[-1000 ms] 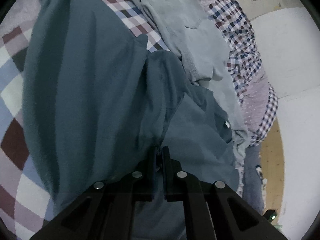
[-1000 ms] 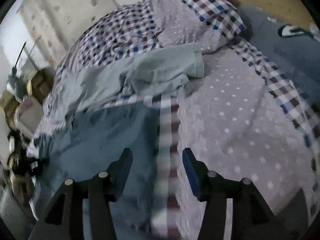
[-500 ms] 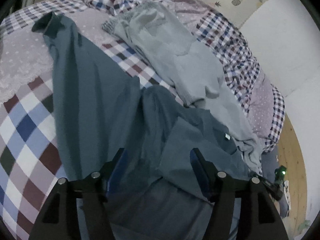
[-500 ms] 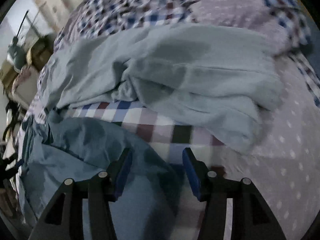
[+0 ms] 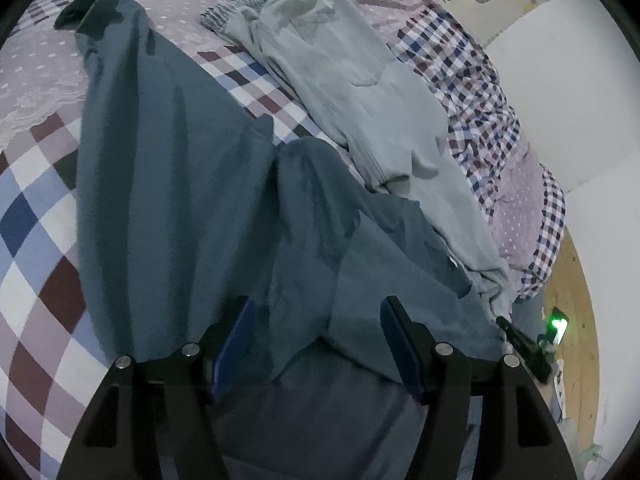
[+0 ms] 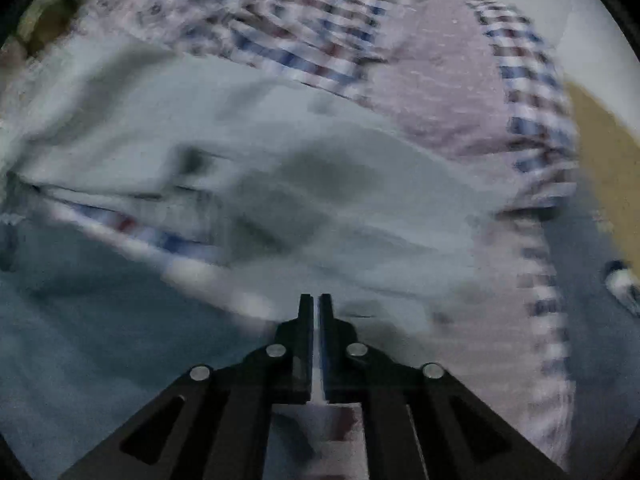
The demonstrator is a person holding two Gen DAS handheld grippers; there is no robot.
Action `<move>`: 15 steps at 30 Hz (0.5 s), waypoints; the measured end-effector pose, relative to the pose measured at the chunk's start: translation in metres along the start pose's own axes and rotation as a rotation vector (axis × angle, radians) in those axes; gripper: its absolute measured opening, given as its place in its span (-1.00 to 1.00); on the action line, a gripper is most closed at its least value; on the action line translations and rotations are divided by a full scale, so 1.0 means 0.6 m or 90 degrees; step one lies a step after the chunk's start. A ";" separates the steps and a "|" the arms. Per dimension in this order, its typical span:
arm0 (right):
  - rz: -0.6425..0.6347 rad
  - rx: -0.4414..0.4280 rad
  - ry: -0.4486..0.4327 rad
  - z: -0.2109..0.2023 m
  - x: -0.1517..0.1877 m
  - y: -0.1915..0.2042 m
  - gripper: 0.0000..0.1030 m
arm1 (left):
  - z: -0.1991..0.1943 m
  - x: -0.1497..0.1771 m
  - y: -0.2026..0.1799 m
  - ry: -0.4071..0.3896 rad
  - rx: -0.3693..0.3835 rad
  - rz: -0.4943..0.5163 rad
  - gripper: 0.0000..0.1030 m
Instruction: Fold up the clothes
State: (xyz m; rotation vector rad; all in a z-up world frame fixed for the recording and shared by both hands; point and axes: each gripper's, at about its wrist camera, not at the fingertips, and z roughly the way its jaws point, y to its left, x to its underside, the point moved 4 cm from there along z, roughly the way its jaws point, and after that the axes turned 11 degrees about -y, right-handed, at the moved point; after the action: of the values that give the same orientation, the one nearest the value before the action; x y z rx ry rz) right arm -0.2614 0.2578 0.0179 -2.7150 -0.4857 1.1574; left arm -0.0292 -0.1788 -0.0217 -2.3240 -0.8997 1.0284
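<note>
Left gripper (image 5: 316, 312) stood wide over the dark teal garment (image 5: 168, 184) spread on the bed (image 5: 36, 208), not gripping. Right gripper (image 6: 316, 300) had just been closing, nearly shut beside the pale grey garment (image 6: 280, 152); whether it pinched cloth, unclear.

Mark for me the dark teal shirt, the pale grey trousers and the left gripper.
dark teal shirt (image 5: 168, 184): left wrist view, on its broad flat body.
pale grey trousers (image 5: 360, 92): left wrist view, beside the back pocket.
left gripper (image 5: 316, 344): left wrist view, midway between its open fingertips.
</note>
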 end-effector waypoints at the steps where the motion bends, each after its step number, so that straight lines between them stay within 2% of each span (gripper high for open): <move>1: 0.006 0.036 0.012 0.006 -0.001 -0.012 -0.69 | 0.001 0.001 -0.002 0.002 0.002 0.002 0.34; 2: 0.025 0.053 0.014 0.006 -0.001 -0.025 -0.60 | 0.002 0.001 -0.003 0.004 0.003 0.005 0.34; 5: 0.182 -0.044 -0.032 -0.035 0.010 -0.070 -0.06 | 0.004 0.001 -0.006 0.008 0.008 0.007 0.34; 8: 0.284 -0.158 -0.014 -0.044 0.039 -0.095 -0.06 | 0.005 0.001 -0.005 0.010 0.011 0.007 0.34; 9: 0.295 -0.183 -0.002 -0.041 0.050 -0.096 -0.06 | 0.005 0.002 -0.005 0.011 0.012 0.007 0.34; 12: 0.275 -0.224 0.059 -0.012 0.077 -0.087 -0.09 | 0.006 0.004 -0.006 0.014 0.015 0.008 0.34; 15: 0.287 -0.257 0.096 0.012 0.091 -0.083 -0.10 | 0.008 0.005 -0.007 0.015 0.017 0.005 0.34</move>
State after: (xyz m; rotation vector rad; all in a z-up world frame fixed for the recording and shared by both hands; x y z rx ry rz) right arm -0.2428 0.3236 -0.0109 -3.3558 -0.0872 1.0163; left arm -0.0330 -0.1733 -0.0235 -2.3140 -0.8627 1.0076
